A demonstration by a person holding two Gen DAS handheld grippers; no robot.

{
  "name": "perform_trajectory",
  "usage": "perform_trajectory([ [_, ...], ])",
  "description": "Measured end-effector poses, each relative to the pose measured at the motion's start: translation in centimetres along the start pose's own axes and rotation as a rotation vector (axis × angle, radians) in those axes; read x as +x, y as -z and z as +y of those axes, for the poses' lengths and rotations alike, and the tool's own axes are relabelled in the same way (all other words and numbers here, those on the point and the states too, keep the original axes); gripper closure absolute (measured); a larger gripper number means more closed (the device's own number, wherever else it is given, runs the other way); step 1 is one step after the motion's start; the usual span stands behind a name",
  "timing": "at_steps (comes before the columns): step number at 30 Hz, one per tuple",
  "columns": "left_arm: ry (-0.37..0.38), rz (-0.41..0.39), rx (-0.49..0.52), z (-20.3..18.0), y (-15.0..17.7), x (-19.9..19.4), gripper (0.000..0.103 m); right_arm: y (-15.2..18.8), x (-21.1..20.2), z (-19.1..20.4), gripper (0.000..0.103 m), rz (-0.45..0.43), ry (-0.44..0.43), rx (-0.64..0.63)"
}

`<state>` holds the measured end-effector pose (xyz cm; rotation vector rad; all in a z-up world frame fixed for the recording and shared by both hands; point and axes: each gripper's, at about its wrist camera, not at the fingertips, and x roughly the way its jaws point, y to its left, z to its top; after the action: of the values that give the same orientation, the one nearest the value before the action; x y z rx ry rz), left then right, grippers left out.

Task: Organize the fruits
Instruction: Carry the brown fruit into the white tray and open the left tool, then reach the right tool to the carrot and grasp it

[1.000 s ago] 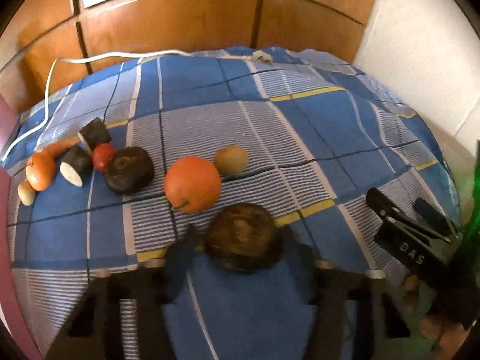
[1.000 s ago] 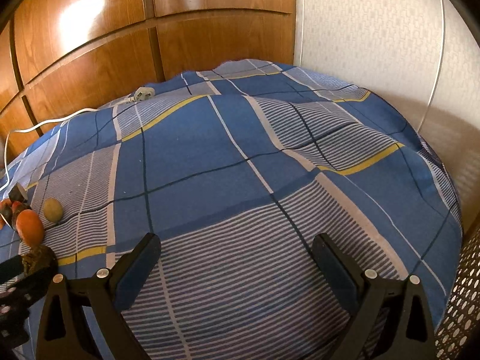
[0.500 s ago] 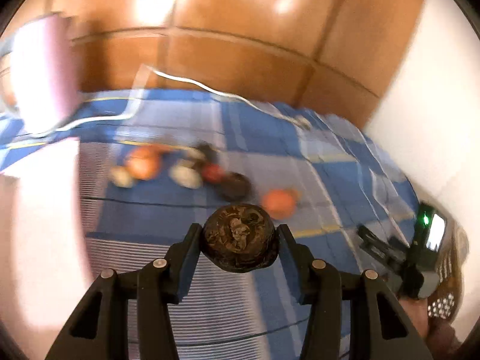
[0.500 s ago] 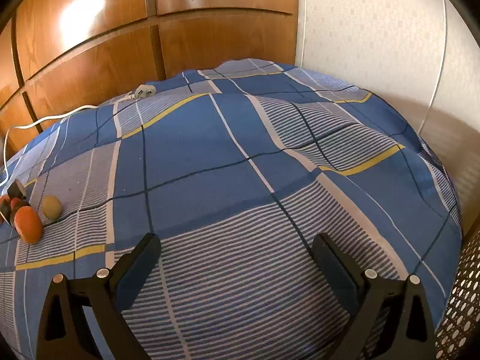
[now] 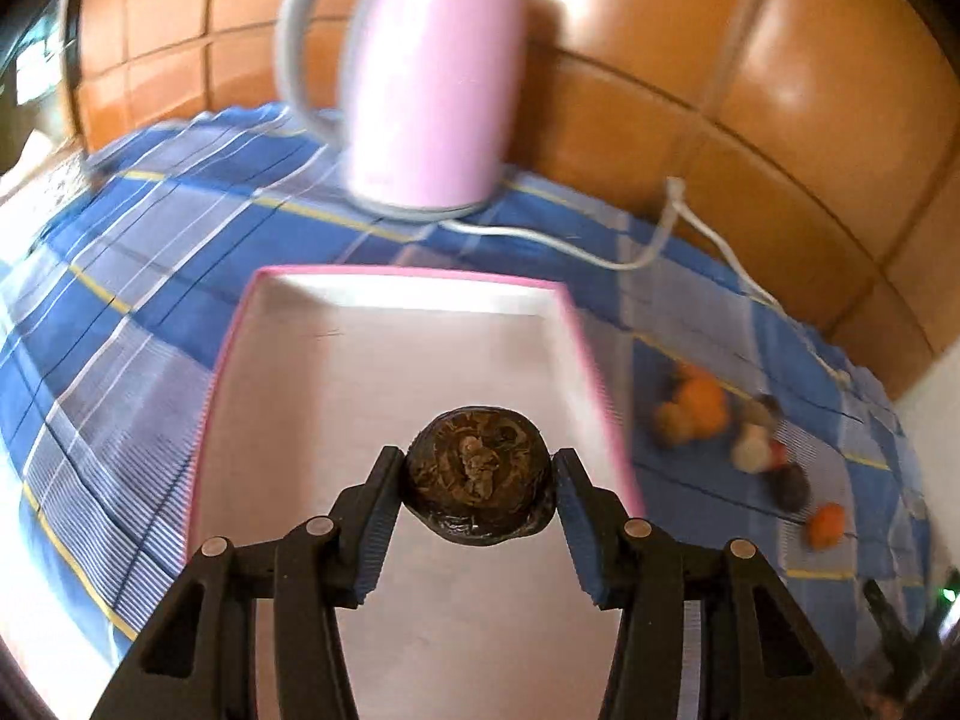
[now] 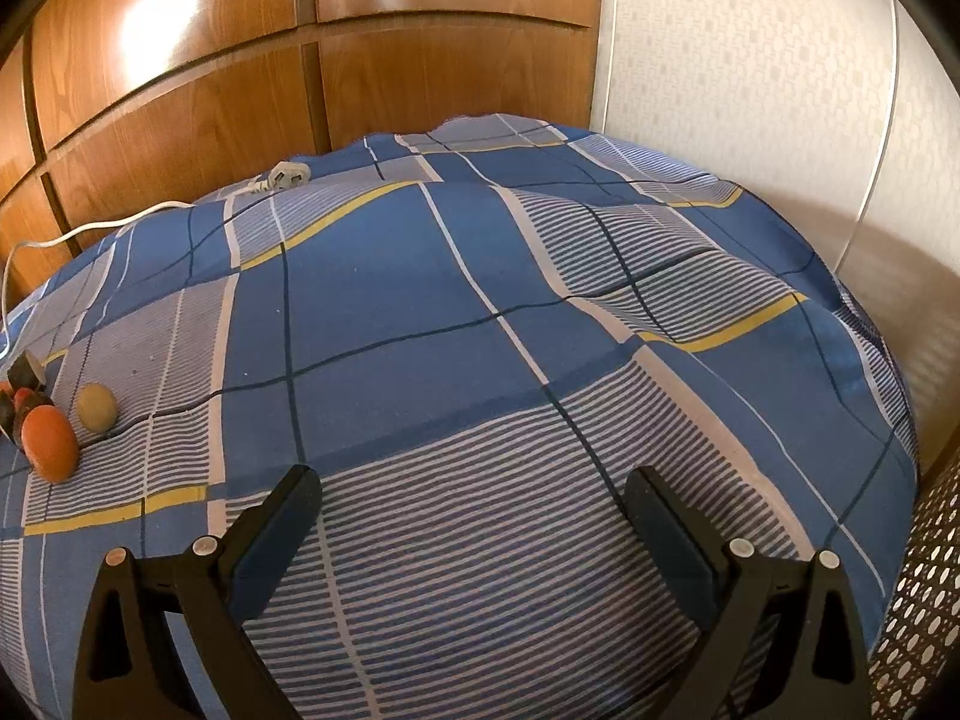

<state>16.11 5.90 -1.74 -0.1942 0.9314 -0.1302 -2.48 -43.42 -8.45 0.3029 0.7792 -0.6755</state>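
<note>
Our left claw (image 5: 477,474) pinches a dark brown fruit (image 5: 477,471), low in the frame's centre, above the pink-rimmed tray (image 5: 384,360). Our right claw (image 6: 474,516) stands spread over the blue checked cloth (image 6: 480,330); remaining fruits (image 6: 48,420) sit at the left edge.

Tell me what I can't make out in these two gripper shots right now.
- Left wrist view: the fruit pile beside the pink tray is smeared by motion blur; kinds unreadable.
- Left wrist view: the dark round fruit hides the tray floor beneath it.
- Right wrist view: the pile behind the orange is cut off by the left edge.
</note>
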Motion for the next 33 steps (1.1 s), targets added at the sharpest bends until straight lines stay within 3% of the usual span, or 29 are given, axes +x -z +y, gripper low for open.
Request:
perform_trajectory([
  [8,-0.093,-0.001,-0.057,2.6,-1.0,1.6,0.051,-0.1,0.0,0.1,0.0,0.004,0.009,-0.006],
  [10,-0.096,-0.02,-0.065,2.8,-1.1,1.1,0.037,-0.1,0.1,0.1,0.0,0.004,0.011,-0.008],
  [12,-0.097,-0.042,-0.075,2.8,-0.9,0.3,0.032,0.0,0.1,0.1,0.0,0.004,0.011,-0.008],
  [18,-0.137,-0.122,-0.11,2.4,1.5,-3.9,0.027,-0.1,0.2,-0.1,0.0,0.014,0.005,-0.003],
  [26,-0.17,-0.198,-0.045,1.0,5.8,-7.7,0.017,-0.2,0.3,-0.1,0.001,0.033,0.001,-0.003],
  [29,-0.169,-0.196,-0.037,0.8,7.1,-8.1,0.014,-0.6,-0.1,0.3,0.016,0.037,0.005,-0.022],
  [33,-0.158,-0.169,-0.048,0.9,8.6,-8.1,0.014,-1.2,-1.3,1.7,0.022,0.017,-0.039,-0.059],
])
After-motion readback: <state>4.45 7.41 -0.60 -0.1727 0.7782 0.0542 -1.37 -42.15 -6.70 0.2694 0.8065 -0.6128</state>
